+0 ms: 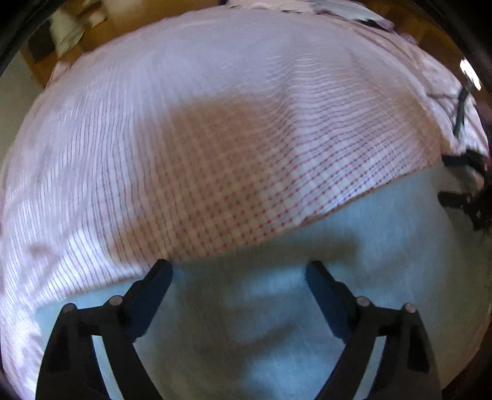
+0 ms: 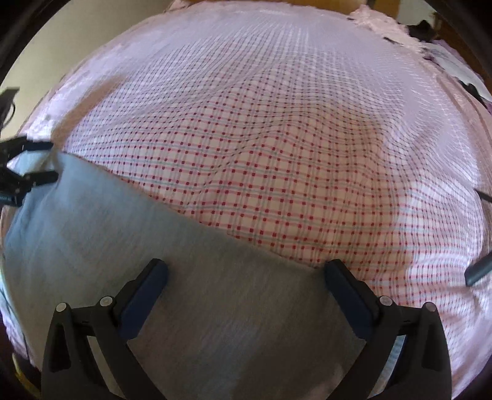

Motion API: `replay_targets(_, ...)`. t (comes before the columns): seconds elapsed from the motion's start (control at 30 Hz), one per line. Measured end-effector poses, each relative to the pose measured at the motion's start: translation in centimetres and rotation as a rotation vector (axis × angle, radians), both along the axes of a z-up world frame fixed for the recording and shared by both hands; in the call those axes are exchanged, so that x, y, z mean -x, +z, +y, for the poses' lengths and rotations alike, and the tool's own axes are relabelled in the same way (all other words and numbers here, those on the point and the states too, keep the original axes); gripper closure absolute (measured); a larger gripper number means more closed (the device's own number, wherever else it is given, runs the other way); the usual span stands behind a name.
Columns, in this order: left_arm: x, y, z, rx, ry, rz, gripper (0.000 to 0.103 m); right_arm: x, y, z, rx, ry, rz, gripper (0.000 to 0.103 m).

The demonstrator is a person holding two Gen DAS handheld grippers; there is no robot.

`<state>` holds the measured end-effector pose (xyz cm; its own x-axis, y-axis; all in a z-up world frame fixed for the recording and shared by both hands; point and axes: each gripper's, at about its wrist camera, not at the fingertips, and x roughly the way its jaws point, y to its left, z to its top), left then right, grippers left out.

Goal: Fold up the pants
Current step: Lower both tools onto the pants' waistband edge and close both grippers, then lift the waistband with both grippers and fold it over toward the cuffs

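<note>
The light blue-grey pants (image 1: pixel 353 246) lie flat on a bed with a pink, red-checked sheet (image 1: pixel 215 138). My left gripper (image 1: pixel 239 272) is open and empty, just above the pants near their far edge. In the right wrist view the pants (image 2: pixel 184 261) fill the lower left. My right gripper (image 2: pixel 246 272) is open and empty over the pants, its right finger close to the fabric edge. The left gripper also shows at the left edge of the right wrist view (image 2: pixel 27 161), and the right gripper at the right edge of the left wrist view (image 1: pixel 461 178).
The checked sheet (image 2: pixel 292 138) covers the bed beyond the pants. Wooden floor (image 1: pixel 101 34) and some pale items (image 1: pixel 67 27) lie past the bed's far left corner. Dark objects (image 2: pixel 424 29) sit at the bed's far right corner. A dark bar (image 2: pixel 479 270) shows at the right.
</note>
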<state>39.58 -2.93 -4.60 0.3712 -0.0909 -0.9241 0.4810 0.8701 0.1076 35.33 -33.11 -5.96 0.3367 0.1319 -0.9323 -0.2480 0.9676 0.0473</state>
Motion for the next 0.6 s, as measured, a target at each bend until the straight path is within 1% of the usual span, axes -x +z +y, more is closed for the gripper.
replay_targets(0.03, -0.2, -0.5, -0.3, -0.02, -0.026, 0.004, 0.011, -0.3, 0.0, 0.1, 0.001, 0.003, 0.006, 0.004)
replay_targets(0.1, -0.5, -0.8, -0.9, -0.025, -0.057, -0.003, 0.011, -0.7, 0.1, 0.3, 0.005, 0.003, 0.012, 0.005)
replay_targets(0.13, -0.6, -1.0, -0.8, -0.012, -0.066, -0.012, 0.011, -0.8, 0.1, 0.3, 0.006, 0.005, 0.011, 0.007)
replay_targets(0.17, -0.6, -1.0, -0.6, 0.008, -0.064, -0.01, 0.014, -1.0, 0.1, 0.5, 0.004, 0.008, 0.01, 0.009)
replay_targets(0.2, -0.6, -1.0, -0.3, 0.033, -0.06, -0.002, 0.017, -1.0, 0.4, 0.6, -0.001, 0.012, 0.005, 0.016)
replay_targets(0.23, -0.4, -1.1, -0.1, 0.052, -0.056, 0.003, 0.025, -0.8, 0.6, 0.7, -0.004, 0.016, 0.001, 0.027)
replay_targets(0.27, -0.3, -0.9, 0.1, 0.065, -0.054, 0.001, 0.034, -0.6, 0.9, 0.9, -0.006, 0.021, -0.003, 0.035)
replay_targets(0.3, -0.2, -0.9, 0.4, 0.065, -0.057, -0.004, 0.04, 0.1, 1.6, 0.4, -0.009, 0.03, -0.006, 0.048)
replay_targets(0.33, 0.2, -0.4, 1.1, 0.064, -0.06, -0.009, 0.055, 0.2, 2.0, 0.7, -0.002, 0.04, -0.009, 0.064)
replay_targets(0.37, 0.3, -0.2, 1.1, 0.066, -0.062, -0.01, 0.074, 0.2, 2.3, 0.9, -0.002, 0.049, -0.009, 0.072)
replay_targets(0.4, 0.7, 0.1, 1.3, 0.081, -0.062, 0.001, 0.084, 0.3, 2.6, 1.0, 0.004, 0.053, -0.011, 0.08)
replay_targets(0.43, 0.8, 0.3, 1.4, 0.093, -0.052, 0.011, 0.092, 0.4, 2.9, 1.2, 0.023, 0.054, -0.017, 0.09)
replay_targets(0.5, 1.5, 0.6, 1.5, 0.081, -0.039, -0.002, 0.096, 0.7, 3.0, 1.4, 0.044, 0.048, -0.032, 0.1)
replay_targets(0.6, 3.0, 1.9, 1.8, 0.093, -0.03, -0.017, 0.098, 1.3, 3.8, 0.7, -0.018, 0.005, -0.04, 0.103)
